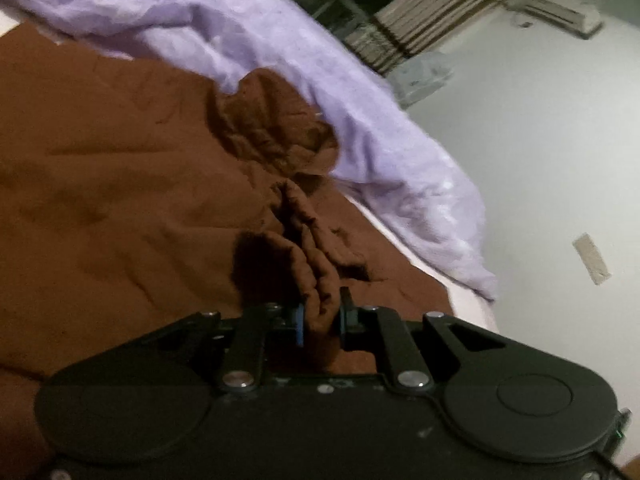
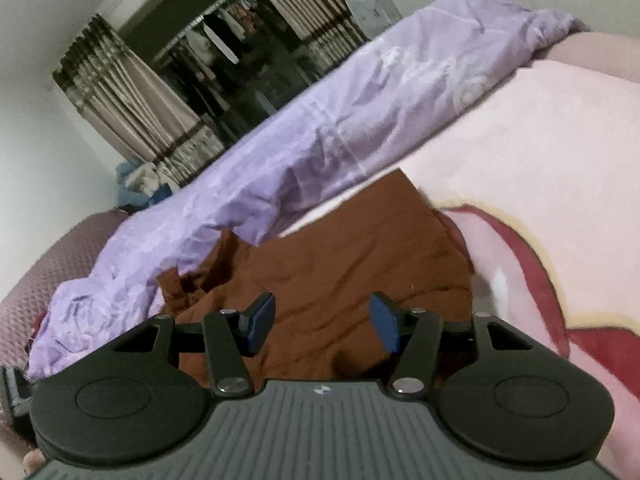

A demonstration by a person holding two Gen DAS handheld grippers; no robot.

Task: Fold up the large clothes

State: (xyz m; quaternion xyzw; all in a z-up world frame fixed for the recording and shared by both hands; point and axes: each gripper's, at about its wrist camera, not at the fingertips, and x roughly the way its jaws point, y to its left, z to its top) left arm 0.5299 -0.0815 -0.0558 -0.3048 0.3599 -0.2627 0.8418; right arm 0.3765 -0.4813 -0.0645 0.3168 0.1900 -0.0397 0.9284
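Clamped between the left gripper pads is a bunched fold of the brown garment, which lies spread on the pink bed cover; the right gripper hangs above it, jaws apart and empty; a fold seems underway, calling next for a second grip; beyond, a lilac sheet, curtains, white wall.

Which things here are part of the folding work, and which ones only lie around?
Part of the job: brown garment; left gripper, jaws shut on a bunched fold of it; right gripper, jaws open above it.

Only lying around: purple sheet; pink blanket; curtains.
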